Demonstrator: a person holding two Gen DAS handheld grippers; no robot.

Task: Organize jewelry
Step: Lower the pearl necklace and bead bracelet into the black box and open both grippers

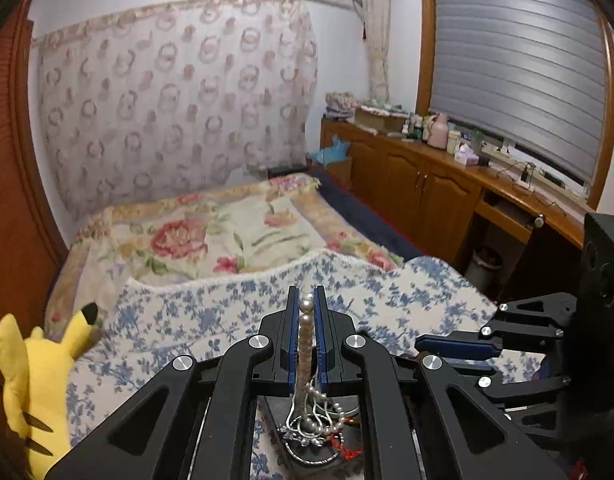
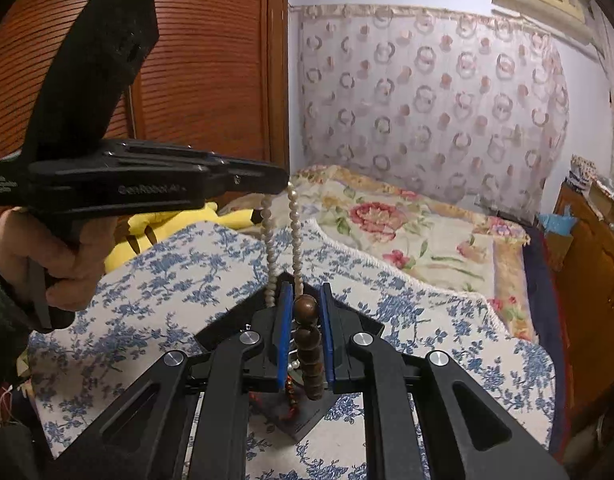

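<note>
While left gripper [image 1: 307, 304] jaws clamp pearl necklace [image 1: 305, 332], right gripper [image 2: 305, 300] jaws grip wooden bead strand [image 2: 307, 340] w/ tray [image 2: 303, 412] below.

- The left wrist view is taken from just behind the left gripper [image 1: 307, 300], looking along its fingers over the bed [image 1: 235, 240] toward the curtained wall and window.
- The right wrist view is taken from behind the right gripper [image 2: 305, 300], faced toward the wardrobe [image 2: 211, 60] and the same wall.
- The blue-flowered blanket [image 1: 211, 312] [image 2: 179, 280] and the dark tray [image 1: 307, 468] [image 2: 303, 416] are shared, seen close below.
- Each gripper is caught in the other's view.
</note>
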